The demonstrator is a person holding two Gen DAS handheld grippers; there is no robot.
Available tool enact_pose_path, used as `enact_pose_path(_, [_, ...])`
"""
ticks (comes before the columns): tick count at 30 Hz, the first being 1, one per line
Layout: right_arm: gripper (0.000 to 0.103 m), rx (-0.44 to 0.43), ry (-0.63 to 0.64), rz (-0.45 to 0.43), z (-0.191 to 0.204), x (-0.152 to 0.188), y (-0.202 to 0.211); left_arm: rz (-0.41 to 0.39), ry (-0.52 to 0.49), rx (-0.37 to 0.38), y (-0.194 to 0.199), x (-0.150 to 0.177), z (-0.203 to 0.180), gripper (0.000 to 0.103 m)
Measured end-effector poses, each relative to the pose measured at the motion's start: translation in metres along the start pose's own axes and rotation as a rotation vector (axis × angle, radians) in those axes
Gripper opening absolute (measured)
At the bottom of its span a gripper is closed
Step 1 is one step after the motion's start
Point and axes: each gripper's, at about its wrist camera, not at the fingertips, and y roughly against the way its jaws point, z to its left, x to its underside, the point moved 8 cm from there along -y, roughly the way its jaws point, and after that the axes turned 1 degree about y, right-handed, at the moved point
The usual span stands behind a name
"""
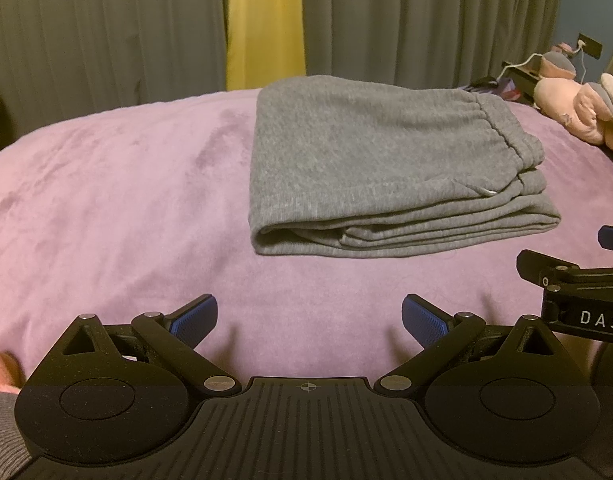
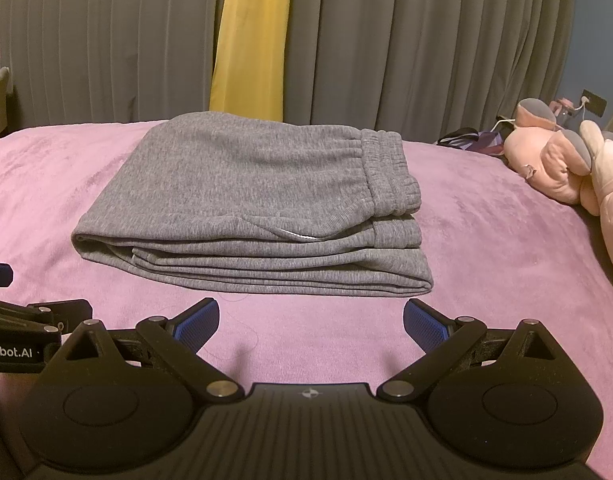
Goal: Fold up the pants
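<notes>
Pants (image 2: pixel 242 204) look fully folded on the bed (image 2: pixel 486 240) (nice stack); both tongs, left (image 1: pixel 309 320) and right (image 2: pixel 311 322), gape wide, empty, so next is maybe just a tidy-up pat.

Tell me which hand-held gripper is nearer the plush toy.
Right. The right hand-held gripper sits before the pants, closer to the plush toy; the left hand-held gripper is farther left.

The pants (image 2: pixel 242 200) are showing a matt grey knit, finely ribbed and soft, with a gathered elastic waistband (image 2: pixel 390 172). The bed (image 1: pixel 106 200) is wearing a pink plush cover, its velvety nap catching light in streaks. Each tool, left (image 1: pixel 309 318) and right (image 2: pixel 311 320), is looking like matt black grainy plastic with shiny metal pins and blue dimpled pads (image 2: pixel 426 326). The curtains (image 2: pixel 426 40) are hanging as dull pleated cloth. The toy (image 2: pixel 554 168) is looking fuzzy.
</notes>
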Motion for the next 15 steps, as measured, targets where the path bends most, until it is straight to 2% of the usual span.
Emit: enact_pose_path(15, [0.099, 0.003, 0.009, 0.0, 0.0009, 0.0007, -0.0003, -0.024, 0.004, 0.012, 0.0024, -0.0034, 0.0004, 0.102])
